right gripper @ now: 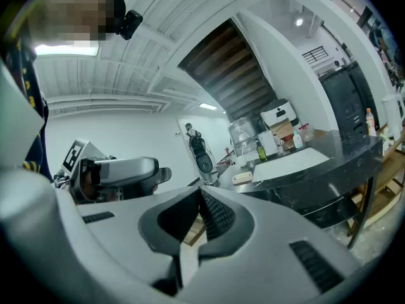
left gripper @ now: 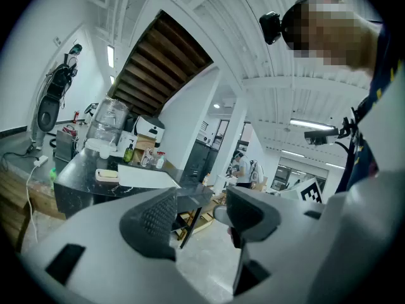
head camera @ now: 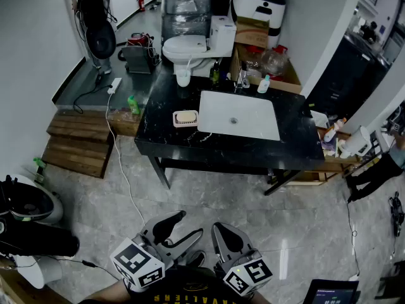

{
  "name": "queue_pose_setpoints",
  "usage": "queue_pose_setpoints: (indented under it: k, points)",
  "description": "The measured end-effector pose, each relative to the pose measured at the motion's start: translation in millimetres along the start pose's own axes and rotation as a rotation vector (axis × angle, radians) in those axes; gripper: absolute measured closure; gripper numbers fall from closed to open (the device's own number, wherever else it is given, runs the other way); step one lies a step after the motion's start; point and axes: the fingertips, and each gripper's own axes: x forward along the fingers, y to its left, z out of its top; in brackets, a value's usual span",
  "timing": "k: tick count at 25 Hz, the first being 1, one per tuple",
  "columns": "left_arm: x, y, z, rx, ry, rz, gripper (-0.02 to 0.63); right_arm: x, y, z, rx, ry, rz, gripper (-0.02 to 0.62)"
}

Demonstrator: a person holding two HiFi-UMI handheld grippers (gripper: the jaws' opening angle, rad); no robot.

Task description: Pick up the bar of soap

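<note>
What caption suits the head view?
Left gripper open and right gripper shut, both held low, far from the bar of soap beside the sink on the black counter.

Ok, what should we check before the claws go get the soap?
1. Soap in sight: ok. The bar of soap lies in its dish on the black counter, left of the sink.
2. Left claw open: ok. Jaws apart, nothing between them.
3. Right claw open: not ok. Jaws together, empty.
4. Claws close to the soap: not ok. Both are far from the counter.
5. Soap dry or slippery: cannot tell.
</note>
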Motion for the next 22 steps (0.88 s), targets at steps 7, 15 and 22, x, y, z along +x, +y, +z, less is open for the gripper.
queue_pose_setpoints:
  k: [7,15,22]
  points:
    - [-20.2,18.9,5.8,-0.010,-0.007,-0.010,0.348,17.6,16.5,1.2,-0.004,-0.002,-0.018,0.578]
    - [-35.7,53.5,20.6,0.013,-0.015,-0.054,0.347,51.1,30.1,10.1,0.027,-0.042,-0.065,0.577]
    - [-52.1,96.2,27.2,0.021,-0.014,-0.084,0.347,84.1,42.6,5.5,0.051,-0.044,-0.146,0.577]
